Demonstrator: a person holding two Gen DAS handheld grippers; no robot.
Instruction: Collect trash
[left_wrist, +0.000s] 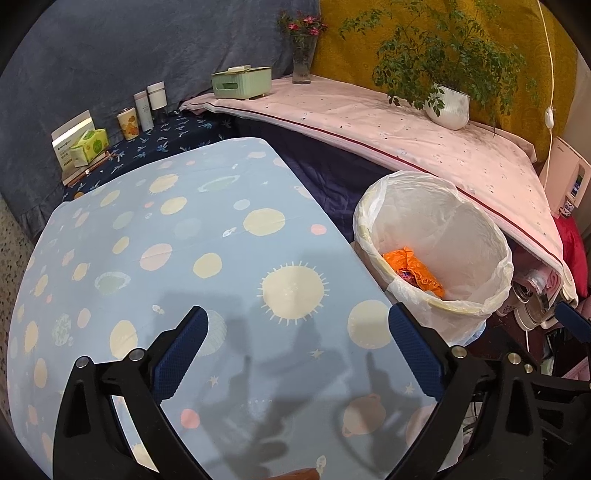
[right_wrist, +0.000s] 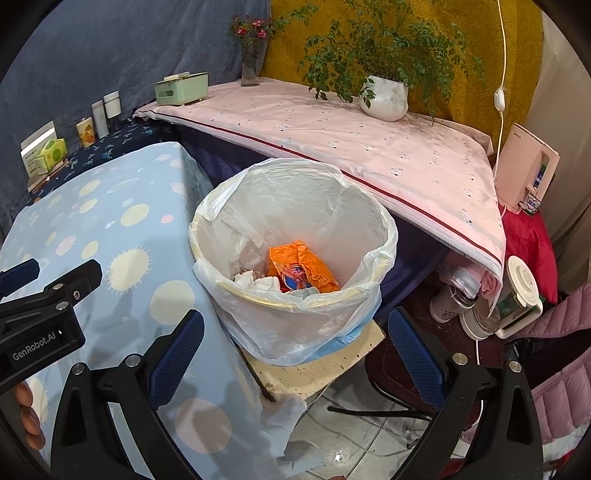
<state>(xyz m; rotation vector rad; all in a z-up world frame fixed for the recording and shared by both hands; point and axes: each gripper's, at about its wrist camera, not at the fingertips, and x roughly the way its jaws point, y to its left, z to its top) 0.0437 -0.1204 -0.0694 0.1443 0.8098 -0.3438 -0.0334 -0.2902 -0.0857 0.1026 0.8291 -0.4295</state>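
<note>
A round bin lined with a clear plastic bag (right_wrist: 295, 258) stands on a stool beside the table; it also shows in the left wrist view (left_wrist: 436, 251). Inside lie an orange wrapper (right_wrist: 303, 266) and crumpled white paper (right_wrist: 258, 282); the wrapper shows in the left view too (left_wrist: 413, 269). My left gripper (left_wrist: 297, 350) is open and empty above the light blue planet-print tablecloth (left_wrist: 184, 258). My right gripper (right_wrist: 295, 350) is open and empty, in front of and just above the bin's near rim. The left gripper's side (right_wrist: 48, 295) shows at the left of the right view.
A pink-covered shelf (right_wrist: 369, 147) behind the bin holds a potted plant (right_wrist: 384, 98), a flower vase (right_wrist: 251, 66) and a green tissue box (right_wrist: 181, 88). Cups and tissue packs (left_wrist: 122, 125) stand at the table's far end. Jugs and a pink jacket (right_wrist: 554, 350) crowd the floor right.
</note>
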